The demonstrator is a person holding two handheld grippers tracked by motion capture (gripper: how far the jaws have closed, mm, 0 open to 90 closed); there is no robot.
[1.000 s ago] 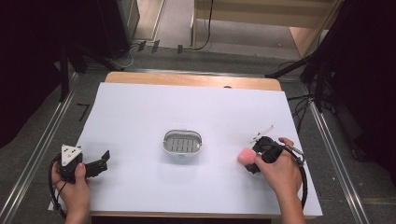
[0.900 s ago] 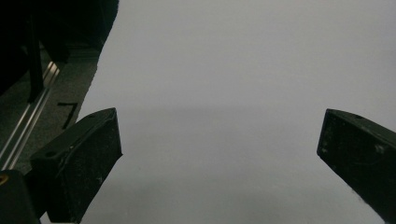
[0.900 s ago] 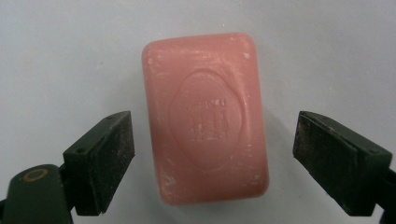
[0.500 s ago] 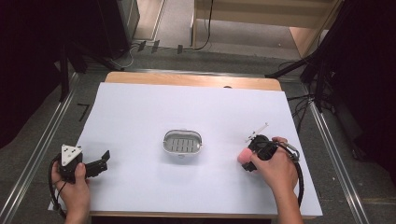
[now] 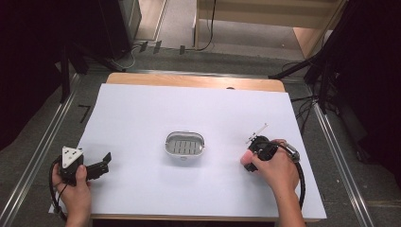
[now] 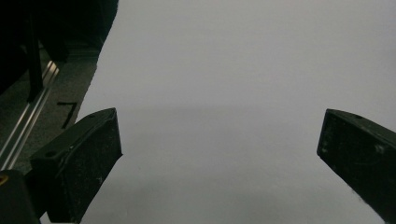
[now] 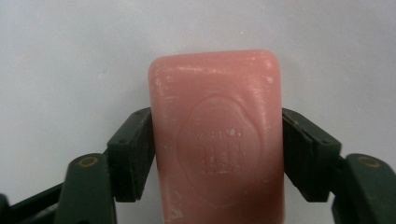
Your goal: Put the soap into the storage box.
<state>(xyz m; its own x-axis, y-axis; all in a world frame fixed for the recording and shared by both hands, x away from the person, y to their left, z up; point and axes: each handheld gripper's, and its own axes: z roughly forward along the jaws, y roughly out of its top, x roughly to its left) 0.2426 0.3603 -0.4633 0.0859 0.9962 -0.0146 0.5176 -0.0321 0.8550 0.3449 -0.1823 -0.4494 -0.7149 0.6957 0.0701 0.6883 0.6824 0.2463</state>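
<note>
Right gripper [image 7: 217, 154] jaws just closed, pads pinching pink soap bar [image 7: 217, 140] near table's [image 5: 189, 104] right edge (embossed face up). Left gripper [image 6: 219, 163] spread, near-left corner.

Black two-jaw left claw [image 5: 105, 161] with grey three-cornered plate, black right claw [image 7: 217, 140] with brass-coloured screws, trailing black cables

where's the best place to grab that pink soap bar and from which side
Across its two long sides, near the middle, coming straight down from above. The pink soap bar lies flat on the white sheet, so its broad stamped face is up and only the narrow edges offer opposing flats. The right tool shows this: its jaws have just been closing and press on both long edges.
</note>
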